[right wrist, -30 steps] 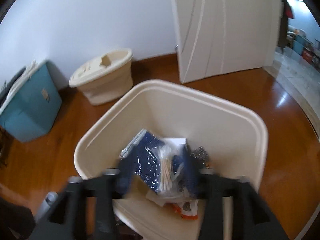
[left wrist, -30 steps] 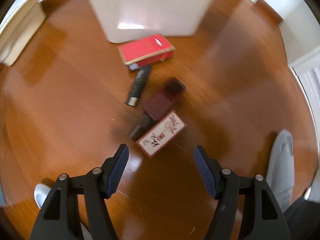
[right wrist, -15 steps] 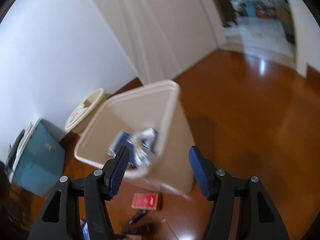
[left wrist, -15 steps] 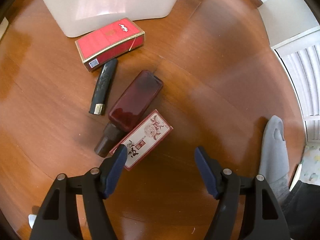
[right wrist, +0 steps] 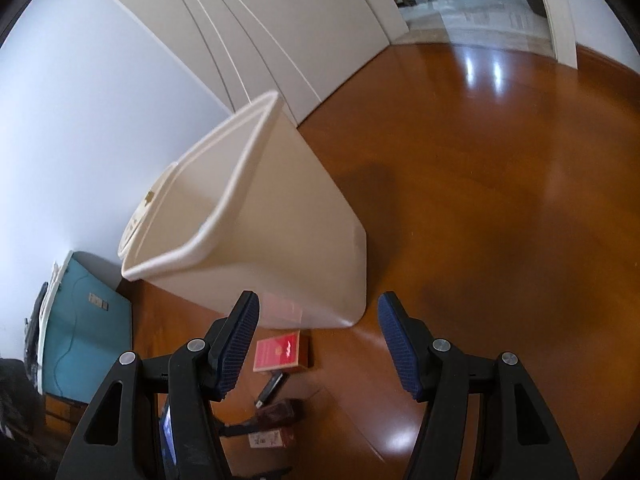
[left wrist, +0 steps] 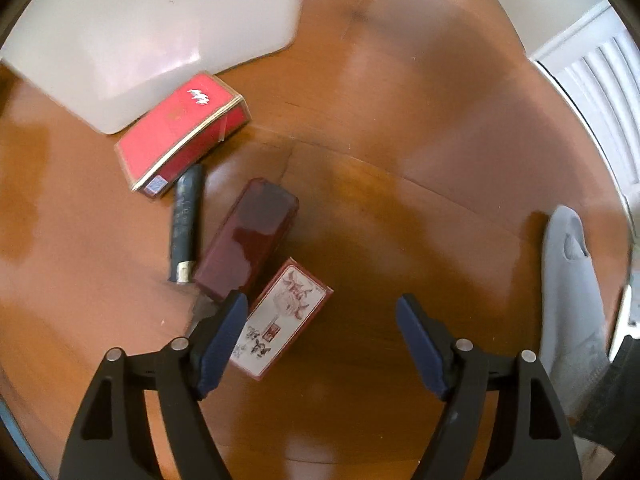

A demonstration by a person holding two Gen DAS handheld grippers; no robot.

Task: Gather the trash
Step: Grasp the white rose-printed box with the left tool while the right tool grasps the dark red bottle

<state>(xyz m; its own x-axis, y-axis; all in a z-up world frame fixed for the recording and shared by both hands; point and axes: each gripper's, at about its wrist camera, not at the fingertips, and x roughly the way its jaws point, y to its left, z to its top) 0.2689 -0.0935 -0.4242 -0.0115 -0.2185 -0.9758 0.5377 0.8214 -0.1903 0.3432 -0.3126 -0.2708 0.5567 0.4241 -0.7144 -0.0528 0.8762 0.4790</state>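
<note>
A red and white patterned box (left wrist: 284,318) lies on the wooden floor just in front of my open left gripper (left wrist: 320,332), by its left fingertip. Behind it lie a dark red bottle (left wrist: 248,238), a black tube (left wrist: 186,224) and a red cigarette box (left wrist: 182,136). The cream trash bin (left wrist: 132,32) stands behind them. My right gripper (right wrist: 318,344) is open and empty, high above the floor beside the bin (right wrist: 280,224). The red box (right wrist: 280,352), tube (right wrist: 272,390) and bottle (right wrist: 280,412) show below it.
A grey slipper (left wrist: 572,292) lies at the right. A white louvred panel (left wrist: 600,92) stands at the far right. In the right wrist view a teal box (right wrist: 84,328) stands by the wall at left, with a white door (right wrist: 280,20) and an open doorway (right wrist: 480,0) behind.
My left gripper has moved down and closer to the patterned box. My right gripper has swung up and away from over the bin, whose inside is now out of view.
</note>
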